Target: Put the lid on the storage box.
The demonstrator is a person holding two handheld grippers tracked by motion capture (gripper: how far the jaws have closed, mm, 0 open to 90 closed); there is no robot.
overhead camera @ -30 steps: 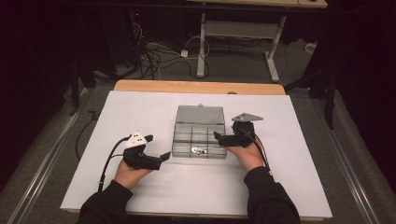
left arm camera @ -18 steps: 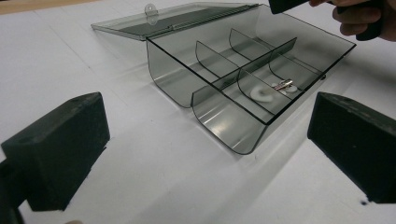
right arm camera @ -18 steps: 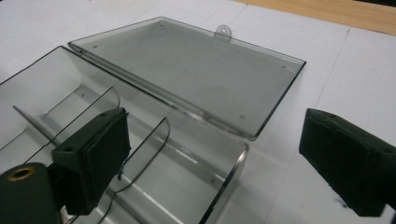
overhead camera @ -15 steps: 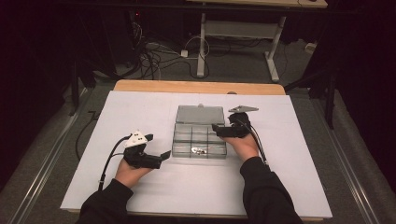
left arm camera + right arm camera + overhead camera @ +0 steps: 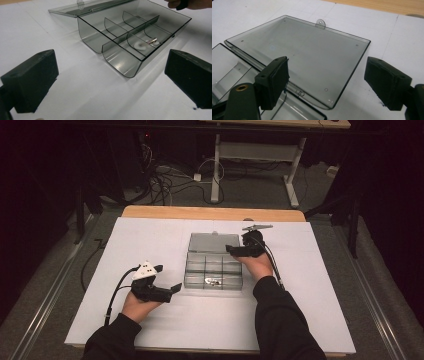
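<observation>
**Compartment box opened, lid laid flat**

The clear box [image 5: 213, 268] sits mid-tabletop [image 5: 150, 235], its lid [image 5: 299, 57] folded back flat. Right tongs [image 5: 235, 250], released, hover over the lid's hinge edge; left tongs [image 5: 172, 291], released, wait beside the box. Small metal parts [image 5: 147, 43] occupy one compartment. Closing the lid likely remains.

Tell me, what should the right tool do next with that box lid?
Probably close on the far corner of the lid and swing it back over the box. The right tool is open, its jaws either side of that corner, and the lid lies flat, open on the table.
</observation>
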